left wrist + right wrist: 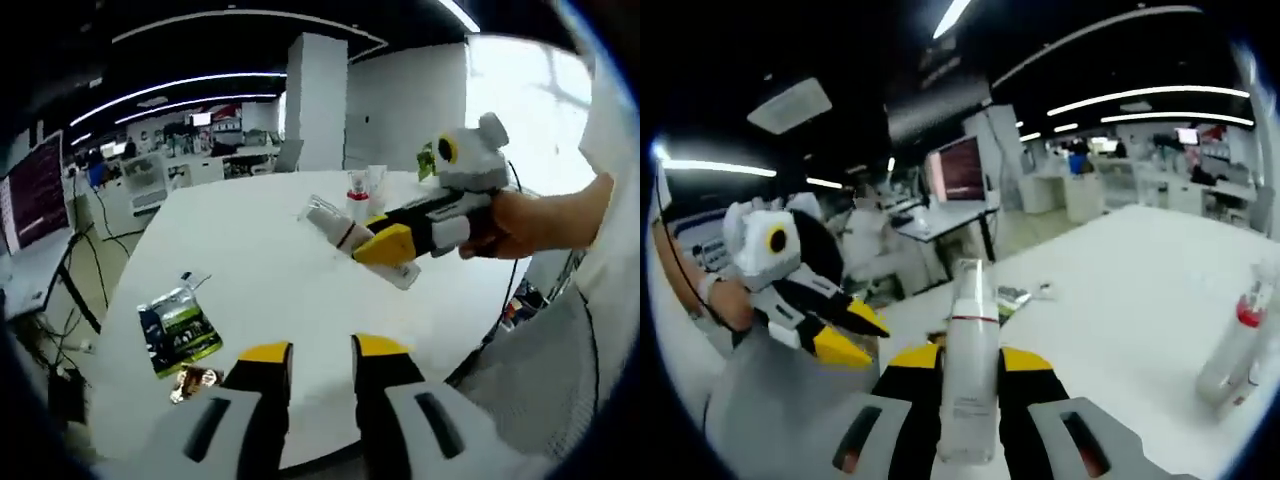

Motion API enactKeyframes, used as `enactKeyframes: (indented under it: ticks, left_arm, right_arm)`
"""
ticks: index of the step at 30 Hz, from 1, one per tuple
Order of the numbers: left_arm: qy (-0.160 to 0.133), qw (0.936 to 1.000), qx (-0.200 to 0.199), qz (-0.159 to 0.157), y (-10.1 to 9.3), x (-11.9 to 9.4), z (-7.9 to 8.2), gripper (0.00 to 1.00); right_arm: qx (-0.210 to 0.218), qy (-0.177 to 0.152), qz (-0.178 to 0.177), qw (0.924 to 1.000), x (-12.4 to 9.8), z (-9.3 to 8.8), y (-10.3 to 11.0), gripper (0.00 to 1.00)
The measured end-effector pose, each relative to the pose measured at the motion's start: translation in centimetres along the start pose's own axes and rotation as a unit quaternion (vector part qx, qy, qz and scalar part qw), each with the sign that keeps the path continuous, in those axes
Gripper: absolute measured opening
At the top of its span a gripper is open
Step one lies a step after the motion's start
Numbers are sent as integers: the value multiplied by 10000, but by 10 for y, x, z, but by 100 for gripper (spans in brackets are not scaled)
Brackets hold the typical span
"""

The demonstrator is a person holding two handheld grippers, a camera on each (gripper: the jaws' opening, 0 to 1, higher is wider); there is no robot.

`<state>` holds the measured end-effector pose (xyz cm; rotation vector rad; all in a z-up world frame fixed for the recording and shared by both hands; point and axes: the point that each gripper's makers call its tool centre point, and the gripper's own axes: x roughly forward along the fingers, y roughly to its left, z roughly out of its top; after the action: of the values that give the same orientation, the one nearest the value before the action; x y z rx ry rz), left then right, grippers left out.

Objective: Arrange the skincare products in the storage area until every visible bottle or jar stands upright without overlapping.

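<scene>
Right gripper (968, 368) clamping white tube (970, 370), tube base hidden, left gripper (320, 358) parted, empty

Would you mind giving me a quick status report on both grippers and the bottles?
Right hand-held gripper shut on white bottle, lifted above table. Left hand-held gripper open, empty. Red-capped bottle upright on table. Green sachet lying nearby, not obstructing.
</scene>
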<state>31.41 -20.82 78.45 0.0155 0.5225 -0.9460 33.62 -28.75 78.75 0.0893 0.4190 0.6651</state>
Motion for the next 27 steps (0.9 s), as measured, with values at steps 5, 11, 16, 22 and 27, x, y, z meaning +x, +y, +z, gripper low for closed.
enactKeyframes:
  ticks: [5, 11, 16, 22, 27]
  left_arm:
    - [-475, 9931, -940, -509, -24, -1, 16, 33]
    - [-1341, 9787, -1426, -625, -23, -10, 42, 50]
    - [-1647, 9584, -2063, -1084, -27, -15, 51, 53]
    - [-1709, 9543, -2084, -1294, -36, -16, 50, 49]
    - [-1762, 9403, -2553, -1397, -28, -17, 51, 46]
  right_arm:
    - [-18, -147, 195, 9997, -10, 6, 15, 16]
    - [-574, -314, 493, 9966, -6, 24, 39, 16]
    - [-750, -432, 657, 9941, -3, 35, 54, 16]
    - [-1264, -460, 704, 9884, -5, 42, 64, 16]
    - [-1645, -420, 681, 9831, -6, 41, 70, 16]
